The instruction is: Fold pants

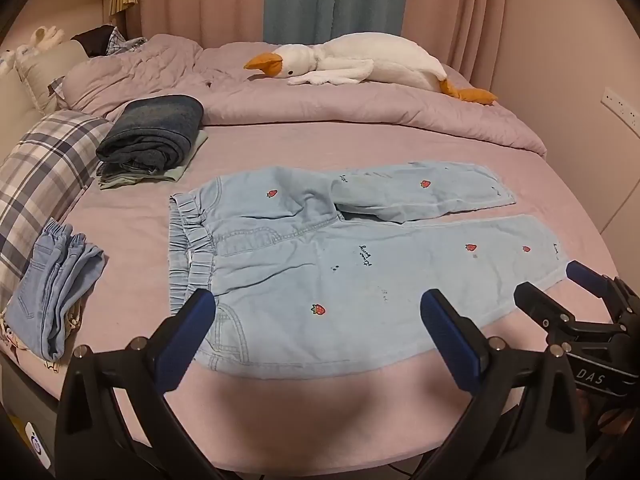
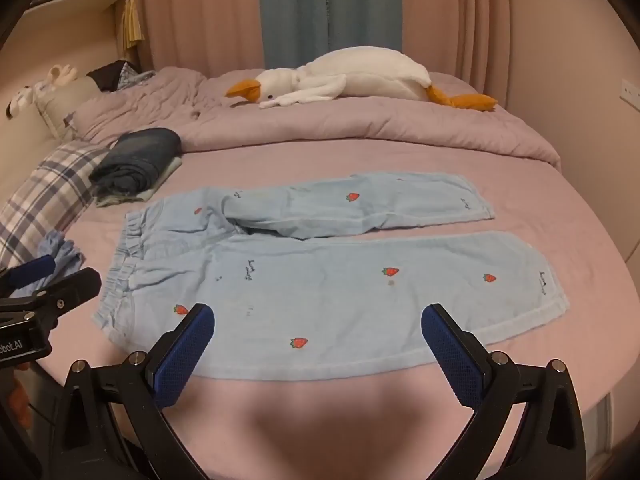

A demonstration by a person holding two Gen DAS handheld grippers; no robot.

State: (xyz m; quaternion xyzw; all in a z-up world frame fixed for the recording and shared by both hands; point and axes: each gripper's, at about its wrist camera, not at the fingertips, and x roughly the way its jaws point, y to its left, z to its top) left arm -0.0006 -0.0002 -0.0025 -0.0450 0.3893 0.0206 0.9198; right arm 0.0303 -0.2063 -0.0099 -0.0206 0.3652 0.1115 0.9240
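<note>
Left wrist: pants (image 1: 340, 264) flat, near bed edge (image 1: 320, 412).

The pants (image 1: 320, 264) are pale blue denim dotted with small red strawberries and dark script. They lie on a pink bed sheet (image 1: 360, 148), beside a mauve quilt (image 1: 320, 108). The plush goose (image 1: 360, 64) is white with an orange beak and feet. A pillow (image 1: 44, 168) is plaid in navy, grey and white. The folded stack (image 1: 156, 136) is dark blue over pale green. Curtains (image 1: 336, 0) are teal between pink.
</note>
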